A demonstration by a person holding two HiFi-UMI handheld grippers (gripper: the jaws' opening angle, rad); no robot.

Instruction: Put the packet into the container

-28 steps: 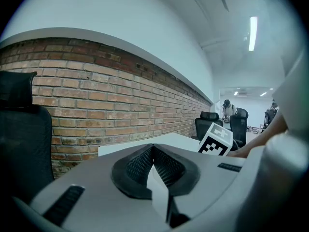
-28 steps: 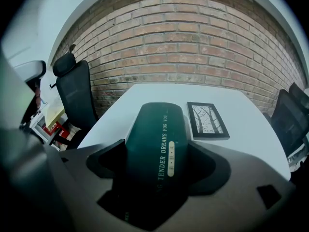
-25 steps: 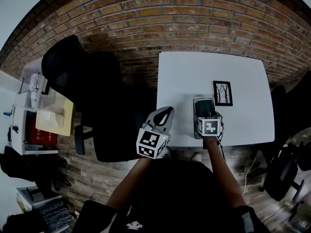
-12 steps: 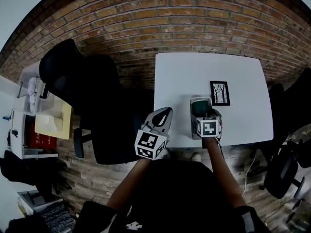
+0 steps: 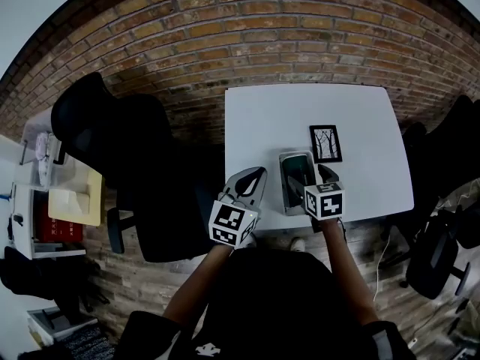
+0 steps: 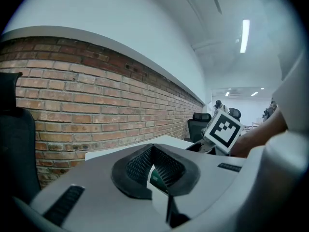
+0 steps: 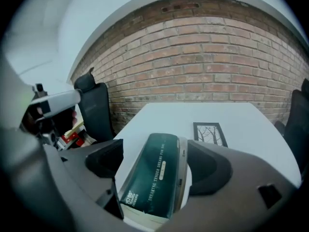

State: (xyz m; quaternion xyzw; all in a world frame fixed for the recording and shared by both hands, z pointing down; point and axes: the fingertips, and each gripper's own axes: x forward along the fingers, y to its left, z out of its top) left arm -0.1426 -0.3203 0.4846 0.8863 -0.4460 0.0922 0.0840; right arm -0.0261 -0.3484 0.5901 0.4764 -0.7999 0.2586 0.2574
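The packet (image 7: 154, 173) lies lengthwise in the container (image 7: 183, 173), dark green face up, on the near part of the table (image 5: 300, 111). It fills the container almost from end to end. By my reading the drop is done and nothing needs holding. That is why my right gripper (image 5: 312, 183) has nothing in it. Its jaws have just been opening and stand about as wide as they go, one pad on each side of the container's near end and above it. In the right gripper view the packet shows between the pads, but neither pad touches it or the rim.

The framed picture (image 5: 325, 142) lies flat just beside the container's far right corner, clear of my work, so I leave it alone.

My left gripper (image 5: 255, 175) has no part in this. Its jaws are closed tip to tip on nothing, and I park it off the table's near left edge, out of the right hand's way.

My right forearm reaches straight out from my body with the gripper tipped well downward, so it looks along the packet toward the brick wall (image 7: 203, 57). My left forearm angles inward and the gripper points nearly level at that wall, above the gap between the table and the black chair (image 5: 112, 126).
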